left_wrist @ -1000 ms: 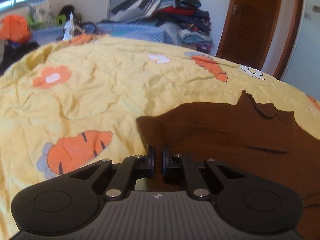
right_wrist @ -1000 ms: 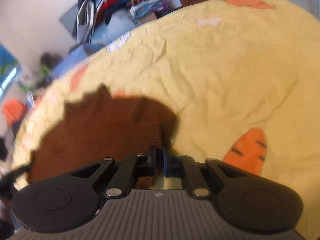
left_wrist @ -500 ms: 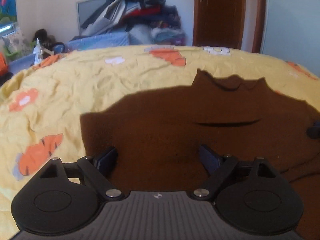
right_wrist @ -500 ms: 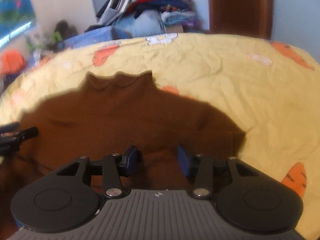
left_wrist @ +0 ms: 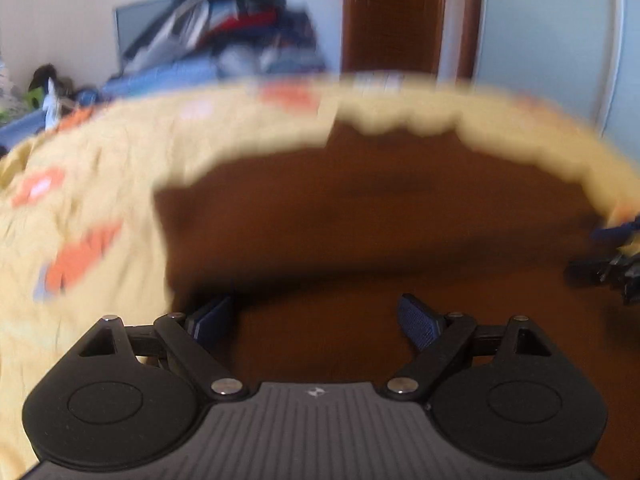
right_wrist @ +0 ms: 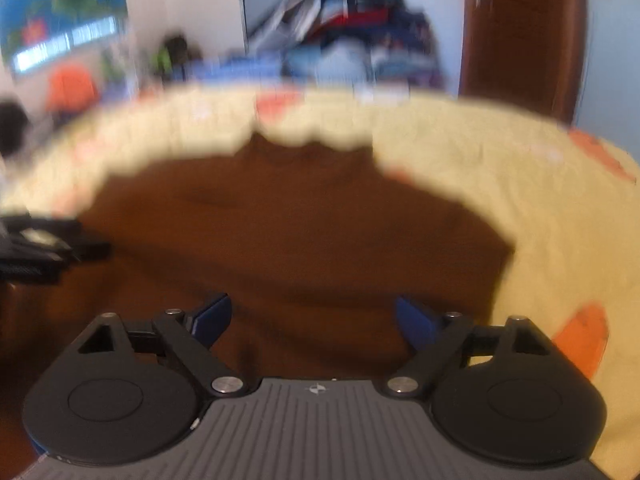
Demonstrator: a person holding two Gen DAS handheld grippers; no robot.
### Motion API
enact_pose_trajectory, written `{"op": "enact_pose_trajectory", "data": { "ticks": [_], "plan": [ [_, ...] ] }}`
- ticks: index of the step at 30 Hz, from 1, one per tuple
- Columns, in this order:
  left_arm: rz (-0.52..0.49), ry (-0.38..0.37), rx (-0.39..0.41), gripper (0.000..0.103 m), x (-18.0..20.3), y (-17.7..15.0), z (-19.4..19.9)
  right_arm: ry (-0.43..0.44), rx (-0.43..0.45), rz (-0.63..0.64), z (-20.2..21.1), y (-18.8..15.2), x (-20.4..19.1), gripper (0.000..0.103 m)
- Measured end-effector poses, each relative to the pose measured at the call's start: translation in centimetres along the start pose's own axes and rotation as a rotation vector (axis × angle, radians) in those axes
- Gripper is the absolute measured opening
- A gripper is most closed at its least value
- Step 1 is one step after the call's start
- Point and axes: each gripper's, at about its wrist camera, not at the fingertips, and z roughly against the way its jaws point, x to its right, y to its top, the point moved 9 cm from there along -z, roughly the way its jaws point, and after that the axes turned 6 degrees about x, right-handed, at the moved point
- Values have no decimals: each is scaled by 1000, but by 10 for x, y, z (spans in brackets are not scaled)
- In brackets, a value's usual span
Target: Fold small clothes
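A small brown garment (left_wrist: 360,216) lies spread on the yellow bedspread (left_wrist: 100,168), its scalloped neck edge at the far side. It also shows in the right wrist view (right_wrist: 300,232). My left gripper (left_wrist: 316,318) is open and empty, hovering over the garment's near left part. My right gripper (right_wrist: 312,318) is open and empty over its near right part. The right gripper shows at the right edge of the left wrist view (left_wrist: 608,268), and the left gripper at the left edge of the right wrist view (right_wrist: 36,248). Both views are blurred.
The bedspread has orange carrot prints (left_wrist: 80,256) (right_wrist: 580,336). Behind the bed a pile of clothes (left_wrist: 240,36) lies against the wall, beside a brown door (left_wrist: 392,16). Small items (left_wrist: 48,92) stand at the far left.
Both grippers were shut on the brown garment a second ago, then opened and let it go. They have opened wider and swung to face the garment squarely.
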Motion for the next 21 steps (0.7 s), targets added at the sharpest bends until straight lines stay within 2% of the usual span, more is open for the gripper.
{"op": "enact_pose_trajectory", "data": {
  "ticks": [1,2,3,5,6,8,9,12,13,15,16,18,21],
  "plan": [
    [12,6,-6,93,-6,-4,2,-19,53,57,1,-6,1,91],
    [35,27,-22,93,-13,-4,8,-23,65,72,2,-11,3,92],
    [54,43,-30,91,-19,-3,16,-27,52,43,6,-11,6,91],
    [112,7,16,92,-30,-2,45,-38,30,-18,27,-7,8,85],
    [152,-17,22,92,-35,-6,61,-2,53,-60,43,-7,6,85],
    [236,-58,12,92,-46,-19,84,92,96,-162,76,-14,5,93],
    [267,-57,-6,92,-52,-29,91,108,102,-198,89,-21,7,94],
    [386,-78,-80,92,-65,-59,106,96,41,-291,113,-55,18,93],
    [402,-84,-61,92,-68,-63,114,86,14,-323,119,-68,23,93],
    [459,-124,-79,91,-68,-69,123,80,-26,-379,131,-90,27,92],
    [504,-166,-91,91,-66,-72,128,94,-16,-395,139,-95,25,92],
    [578,-254,-110,91,-61,-75,132,171,-42,-467,151,-104,17,92],
    [596,-293,-124,91,-56,-79,135,315,-84,-576,155,-114,10,89]
  ]
}}
